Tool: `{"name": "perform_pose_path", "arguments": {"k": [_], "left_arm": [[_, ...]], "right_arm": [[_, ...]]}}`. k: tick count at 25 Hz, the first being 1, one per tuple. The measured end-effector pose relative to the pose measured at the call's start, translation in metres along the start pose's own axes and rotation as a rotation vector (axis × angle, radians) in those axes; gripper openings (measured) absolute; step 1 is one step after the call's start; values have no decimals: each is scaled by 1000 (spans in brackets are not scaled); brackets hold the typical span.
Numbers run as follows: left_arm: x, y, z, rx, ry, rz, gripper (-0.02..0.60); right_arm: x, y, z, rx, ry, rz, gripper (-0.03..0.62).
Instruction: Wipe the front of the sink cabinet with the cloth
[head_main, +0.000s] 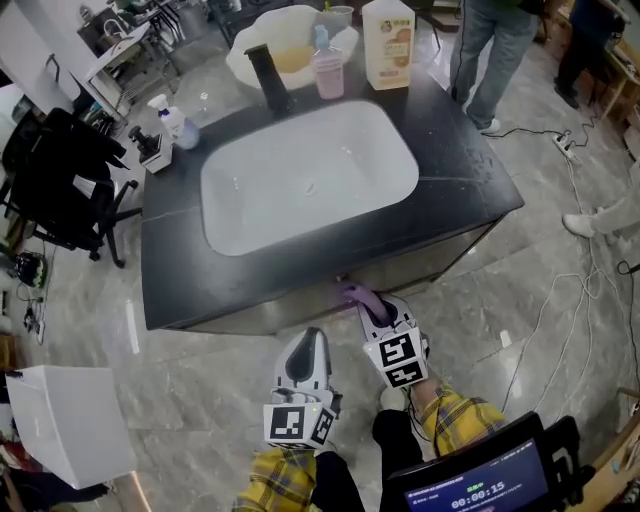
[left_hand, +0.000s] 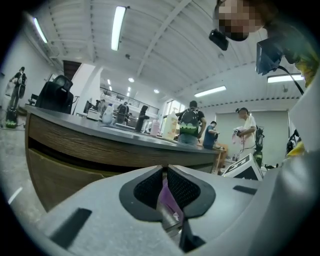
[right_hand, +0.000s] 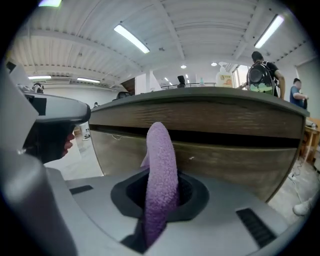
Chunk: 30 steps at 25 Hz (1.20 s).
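Note:
The sink cabinet's wooden front (head_main: 440, 262) sits under a dark countertop (head_main: 170, 270) that holds a white basin (head_main: 300, 170). My right gripper (head_main: 372, 305) is shut on a purple cloth (head_main: 354, 293), whose tip lies close to the cabinet front just below the counter edge. In the right gripper view the cloth (right_hand: 161, 165) stands up between the jaws of the right gripper (right_hand: 161, 186), with the cabinet front (right_hand: 230, 155) behind it. My left gripper (head_main: 307, 342) hangs lower left, away from the cabinet. Its pads (left_hand: 150, 187) are together and hold nothing I can make out.
On the counter stand a black faucet (head_main: 268, 80), a pink cup (head_main: 328, 72), a detergent bottle (head_main: 388, 42), a white bowl (head_main: 285, 45) and a spray bottle (head_main: 172, 120). A black chair (head_main: 50, 170) is at left, cables (head_main: 570, 290) at right, and a person (head_main: 490, 50) beyond.

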<state>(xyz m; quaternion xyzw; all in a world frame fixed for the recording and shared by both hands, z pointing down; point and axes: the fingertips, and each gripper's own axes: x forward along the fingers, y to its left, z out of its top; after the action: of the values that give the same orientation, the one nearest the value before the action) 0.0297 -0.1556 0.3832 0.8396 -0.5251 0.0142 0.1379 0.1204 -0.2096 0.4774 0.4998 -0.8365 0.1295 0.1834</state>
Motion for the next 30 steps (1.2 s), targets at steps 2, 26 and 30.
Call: {"name": "perform_pose_path", "arguments": {"k": [2,26,30], "left_arm": [[12,-3,-6,0,4,4,29],[101,-79,-44,7,17,-37,29],[107,-83,-49,12,24,-37,29]], "right_arm": [[10,-9,-3,-15,6,4,38],[-32,-198,-55,-29,11,-188,38],[-43,-230,-62,-3,20,-244,38]]}}
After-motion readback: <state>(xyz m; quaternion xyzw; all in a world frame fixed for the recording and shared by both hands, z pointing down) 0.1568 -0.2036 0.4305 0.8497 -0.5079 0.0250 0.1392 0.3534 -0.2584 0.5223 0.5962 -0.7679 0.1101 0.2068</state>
